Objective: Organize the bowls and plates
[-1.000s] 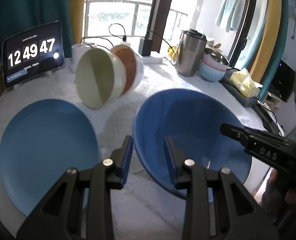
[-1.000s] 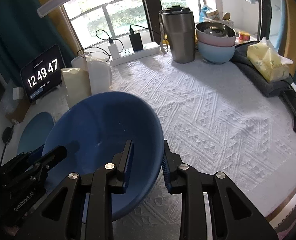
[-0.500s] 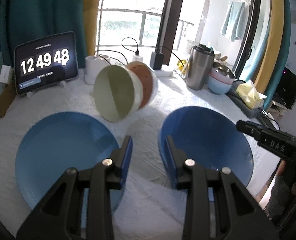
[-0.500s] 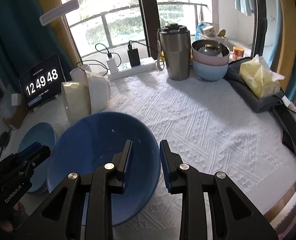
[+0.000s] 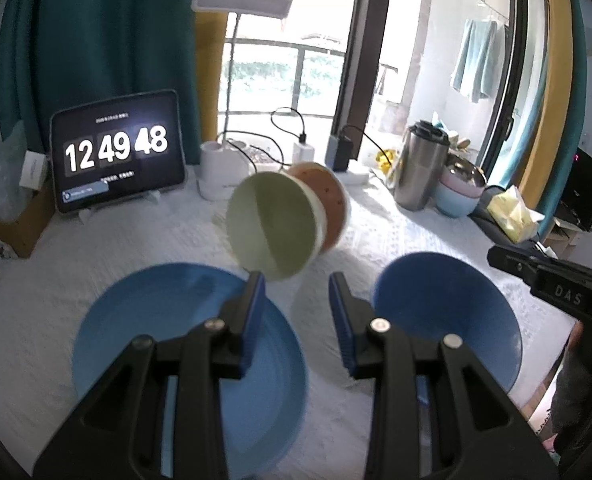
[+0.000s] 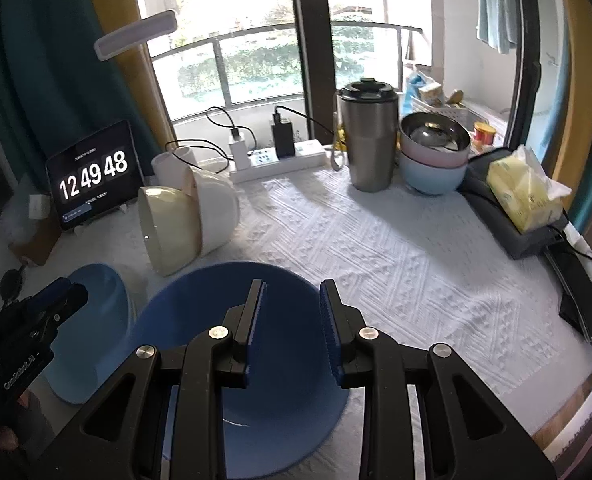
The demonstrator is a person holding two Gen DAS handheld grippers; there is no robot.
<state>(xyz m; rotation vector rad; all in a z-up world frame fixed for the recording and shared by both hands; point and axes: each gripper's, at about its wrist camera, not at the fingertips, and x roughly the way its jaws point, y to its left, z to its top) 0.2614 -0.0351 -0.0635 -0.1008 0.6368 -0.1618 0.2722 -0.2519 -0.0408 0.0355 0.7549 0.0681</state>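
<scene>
A dark blue deep plate [image 6: 200, 320] lies on the white cloth under my right gripper [image 6: 292, 300], which is open and empty above it. A lighter blue plate [image 5: 156, 320] lies to its left, under my left gripper [image 5: 296, 292], also open and empty. The dark plate also shows in the left wrist view [image 5: 435, 296]. The light plate shows in the right wrist view [image 6: 96, 292]. Two nested bowls lie on their sides behind the plates: a pale green one [image 5: 272, 224] and an orange one [image 5: 331, 200].
A tablet clock [image 5: 116, 152] stands at the back left beside a white lamp base [image 5: 220, 176]. A steel tumbler [image 6: 369, 136], stacked pink and blue bowls [image 6: 431, 160], a power strip [image 6: 280, 160] and a tissue pack [image 6: 523, 188] line the back and right.
Both grippers have pulled up and back from the dark blue plate, which now rests on the cloth. The right jaws have opened wider. The left gripper has swung left over the light plate.
</scene>
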